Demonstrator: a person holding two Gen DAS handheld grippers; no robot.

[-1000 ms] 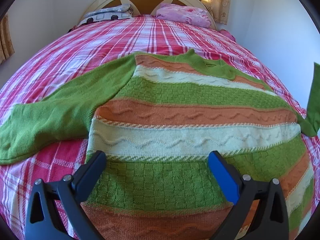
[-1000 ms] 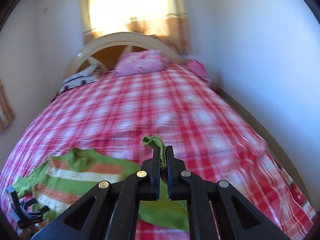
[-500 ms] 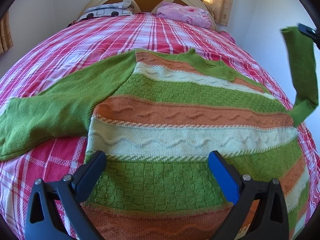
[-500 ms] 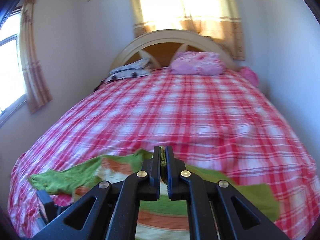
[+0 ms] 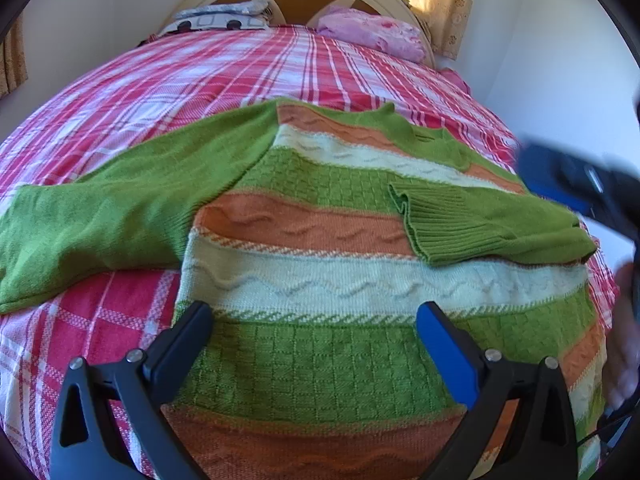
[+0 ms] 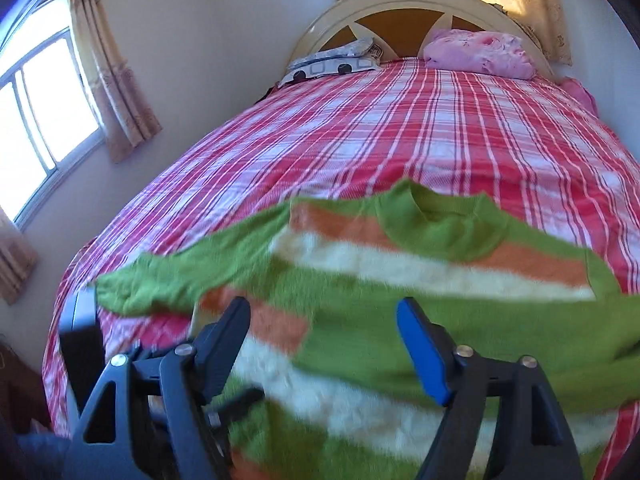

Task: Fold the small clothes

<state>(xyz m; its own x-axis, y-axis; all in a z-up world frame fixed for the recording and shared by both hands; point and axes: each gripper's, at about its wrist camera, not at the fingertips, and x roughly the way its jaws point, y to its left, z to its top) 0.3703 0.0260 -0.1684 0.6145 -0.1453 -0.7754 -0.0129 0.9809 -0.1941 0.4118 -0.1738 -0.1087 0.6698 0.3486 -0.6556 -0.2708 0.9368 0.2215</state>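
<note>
The striped sweater (image 5: 320, 264) lies face up and spread flat on the plaid bedspread (image 5: 224, 76), and the fold looks only just begun. Out past the left gripper's dark finger (image 5: 188, 336) and well to its left, the left sleeve (image 5: 104, 216) is stretched out flat on the bed, not yet folded in. The left gripper (image 5: 316, 336) hovers over the lower green band of the sweater with its jaws wide apart and nothing between them; the knit lies beneath the fingers and I cannot tell whether the tips touch it. Beyond its blue finger (image 5: 444, 344) and up to the right, the right sleeve (image 5: 488, 228) lies folded across the chest, its ribbed cuff resting on the orange and cream stripes near the middle of the body. So one sleeve is in. At the far right of that view the right gripper (image 6: 324, 344) shows as a dark blur just beyond the folded sleeve. In its own view its jaws are opening, already wide, with nothing pinched between them; the folded sleeve lies below and ahead of the blue finger. By my reading, what is left is the other sleeve, then folding the body over, hem toward the green collar (image 5: 416, 136), and any further small clothes, though none are visible on the bed.
</note>
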